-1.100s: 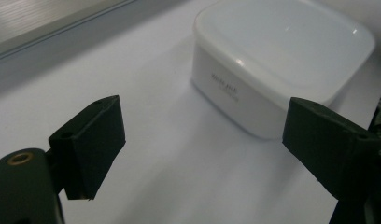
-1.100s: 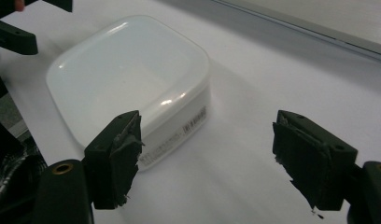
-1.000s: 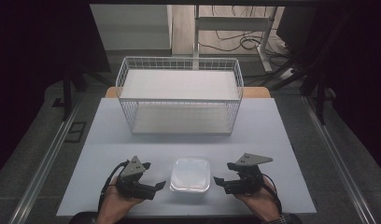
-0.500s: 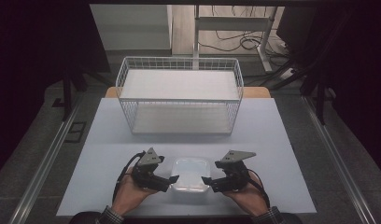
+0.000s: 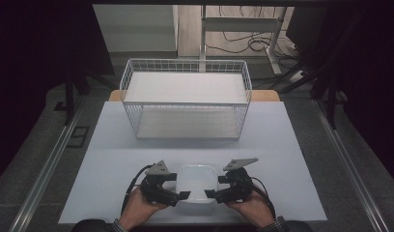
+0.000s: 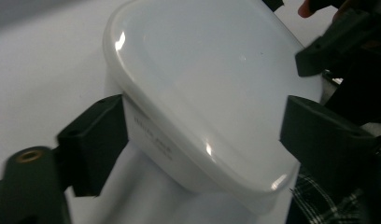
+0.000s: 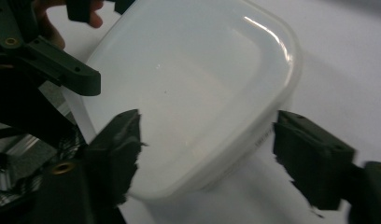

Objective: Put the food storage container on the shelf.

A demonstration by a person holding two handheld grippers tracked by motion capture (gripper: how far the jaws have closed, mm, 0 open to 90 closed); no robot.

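Both hand-held grippers at the white container

At the lower middle, on the tabletop, the container lies between my left hand-held gripper and right hand-held gripper; their jaws have just been closing around its corners, not yet pressing.

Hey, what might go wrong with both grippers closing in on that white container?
The white container sits near the table's front edge; a lopsided squeeze could push it off. The left gripper straddles a rounded corner, its jaws just closing, so it might slip off. The right gripper also straddles a corner, so uneven pressure may twist the container.
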